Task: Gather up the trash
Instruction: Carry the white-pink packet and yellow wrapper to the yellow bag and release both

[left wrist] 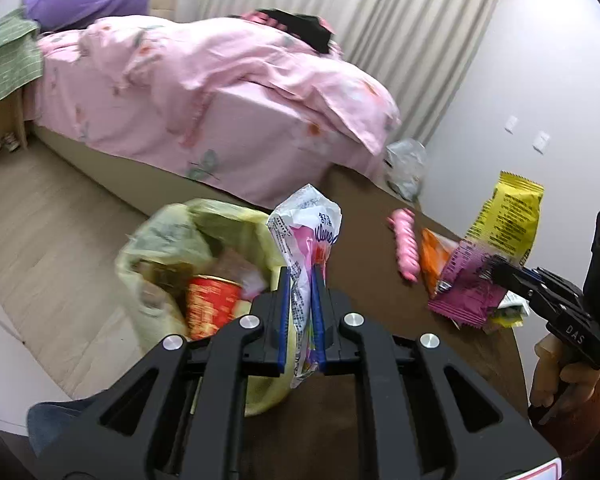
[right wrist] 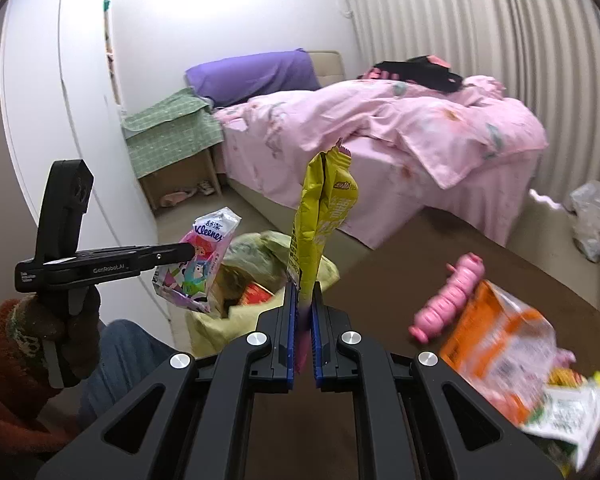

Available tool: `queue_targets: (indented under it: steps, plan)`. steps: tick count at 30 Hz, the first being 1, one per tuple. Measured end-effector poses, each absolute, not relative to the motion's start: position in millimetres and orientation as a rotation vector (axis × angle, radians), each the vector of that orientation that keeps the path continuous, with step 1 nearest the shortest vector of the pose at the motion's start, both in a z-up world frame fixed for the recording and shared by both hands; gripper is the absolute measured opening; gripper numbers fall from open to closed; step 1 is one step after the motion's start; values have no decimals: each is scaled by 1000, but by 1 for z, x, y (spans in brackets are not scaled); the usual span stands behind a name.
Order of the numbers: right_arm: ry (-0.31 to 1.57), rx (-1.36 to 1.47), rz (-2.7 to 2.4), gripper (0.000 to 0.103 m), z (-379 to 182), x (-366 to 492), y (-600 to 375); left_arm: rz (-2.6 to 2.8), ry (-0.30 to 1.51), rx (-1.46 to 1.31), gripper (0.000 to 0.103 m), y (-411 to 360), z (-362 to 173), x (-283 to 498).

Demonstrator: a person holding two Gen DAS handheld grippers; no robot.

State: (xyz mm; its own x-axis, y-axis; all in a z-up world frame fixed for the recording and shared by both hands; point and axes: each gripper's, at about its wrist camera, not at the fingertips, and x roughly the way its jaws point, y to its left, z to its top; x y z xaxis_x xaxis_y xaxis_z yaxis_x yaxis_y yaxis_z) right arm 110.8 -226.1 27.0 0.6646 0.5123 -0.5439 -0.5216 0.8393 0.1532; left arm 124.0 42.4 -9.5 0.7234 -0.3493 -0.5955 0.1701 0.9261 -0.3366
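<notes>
My left gripper point(left wrist: 300, 276) is shut on a crumpled Kleenex tissue wrapper point(left wrist: 308, 224), held upright above the rim of a pale yellow-green trash bag point(left wrist: 168, 232). The bag stands open beside the brown table point(left wrist: 372, 232) with a red cup point(left wrist: 208, 304) inside. My right gripper point(right wrist: 304, 292) is shut on a tall yellow snack packet point(right wrist: 320, 216), with a strip of pink showing low between its jaws. In the left wrist view the right gripper point(left wrist: 496, 268) meets the yellow packet point(left wrist: 508, 216) and a magenta wrapper point(left wrist: 464, 292). The left gripper point(right wrist: 190, 250) and Kleenex wrapper point(right wrist: 196, 264) hang above the bag point(right wrist: 208, 328).
On the table lie a pink ribbed roll point(right wrist: 448, 292), an orange packet point(right wrist: 496, 344) and a green-and-white packet point(right wrist: 572, 412). A clear plastic bag point(right wrist: 588, 216) sits on the floor by the curtain. A bed with a pink duvet point(left wrist: 220, 80) fills the room behind. Gloved hands hold both grippers.
</notes>
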Motion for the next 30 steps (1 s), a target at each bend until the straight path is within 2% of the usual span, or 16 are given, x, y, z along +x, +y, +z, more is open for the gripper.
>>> queue_targets:
  steps: [11,17,30]
  plan:
    - [695,4,757,9,10,190,-141,-221,736,-374,10,117,-20,156]
    - [798,-2,788,9,-26,221,-101,-255,784,-391,10,120,-41,179]
    - [1039,-15,766,8,-98,254,-80,-269,955,-401,10,114,-109,206]
